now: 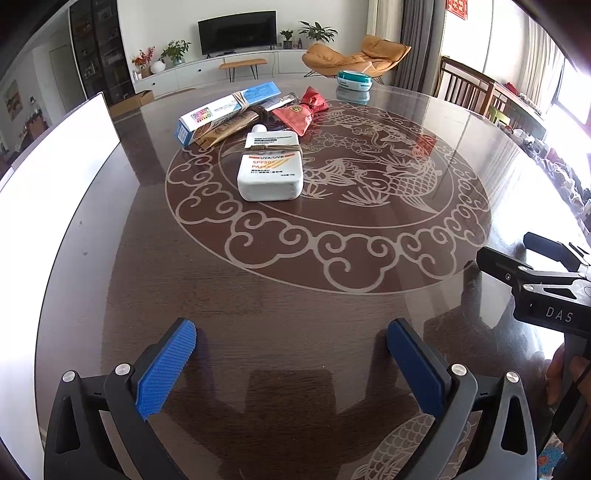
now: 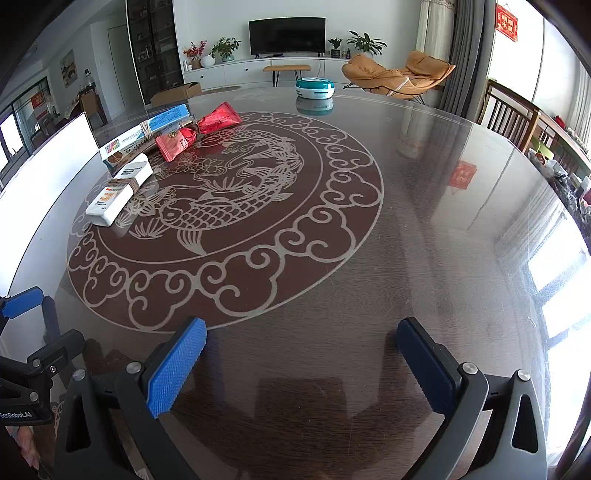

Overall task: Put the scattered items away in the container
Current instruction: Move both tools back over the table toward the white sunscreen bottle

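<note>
Teal lidded container [image 2: 315, 88] at table's [image 2: 369, 295] far edge, contents unseen; left claw [image 1: 291, 350] and right claw [image 2: 301, 354] both released, empty.

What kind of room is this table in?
Most likely a home's living and dining room: a television on a low white cabinet, an orange lounge chair, and wooden dining chairs beside the round table.

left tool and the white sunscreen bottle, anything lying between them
Nothing: the left wrist view shows only bare table between the open left tool and the white sunscreen bottle.

White sunscreen bottle [image 1: 270, 170] lies flat, string-bound.
</note>
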`<state>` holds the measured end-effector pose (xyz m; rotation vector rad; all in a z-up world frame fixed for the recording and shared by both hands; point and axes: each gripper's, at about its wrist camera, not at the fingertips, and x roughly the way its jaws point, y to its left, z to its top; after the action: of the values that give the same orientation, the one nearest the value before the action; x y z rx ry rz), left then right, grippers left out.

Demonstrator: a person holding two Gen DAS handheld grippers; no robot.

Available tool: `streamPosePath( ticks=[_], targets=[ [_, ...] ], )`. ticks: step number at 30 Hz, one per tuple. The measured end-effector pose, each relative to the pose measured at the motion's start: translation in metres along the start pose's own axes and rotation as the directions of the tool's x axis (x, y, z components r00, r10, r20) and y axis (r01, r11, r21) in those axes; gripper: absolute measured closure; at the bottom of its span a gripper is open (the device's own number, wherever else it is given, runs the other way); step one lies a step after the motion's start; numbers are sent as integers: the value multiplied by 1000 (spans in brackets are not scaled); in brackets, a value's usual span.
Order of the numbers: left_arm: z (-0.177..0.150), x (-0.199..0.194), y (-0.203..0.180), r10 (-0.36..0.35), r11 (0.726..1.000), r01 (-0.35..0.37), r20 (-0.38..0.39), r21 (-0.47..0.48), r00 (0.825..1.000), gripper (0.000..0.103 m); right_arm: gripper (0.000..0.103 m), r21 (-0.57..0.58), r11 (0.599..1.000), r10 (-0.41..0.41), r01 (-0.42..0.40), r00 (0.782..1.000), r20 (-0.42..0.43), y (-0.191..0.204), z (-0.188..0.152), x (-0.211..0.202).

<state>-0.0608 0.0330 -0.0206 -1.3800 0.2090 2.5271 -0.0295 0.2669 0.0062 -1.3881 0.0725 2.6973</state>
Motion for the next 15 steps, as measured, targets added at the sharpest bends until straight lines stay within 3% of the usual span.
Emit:
streamPosePath(
  ticks=[15],
  targets=[
    [11, 6, 1, -13, 1000, 14, -29, 17, 1000, 0, 0, 0, 1000, 0, 0, 1000, 0, 0, 0, 0]
  ],
)
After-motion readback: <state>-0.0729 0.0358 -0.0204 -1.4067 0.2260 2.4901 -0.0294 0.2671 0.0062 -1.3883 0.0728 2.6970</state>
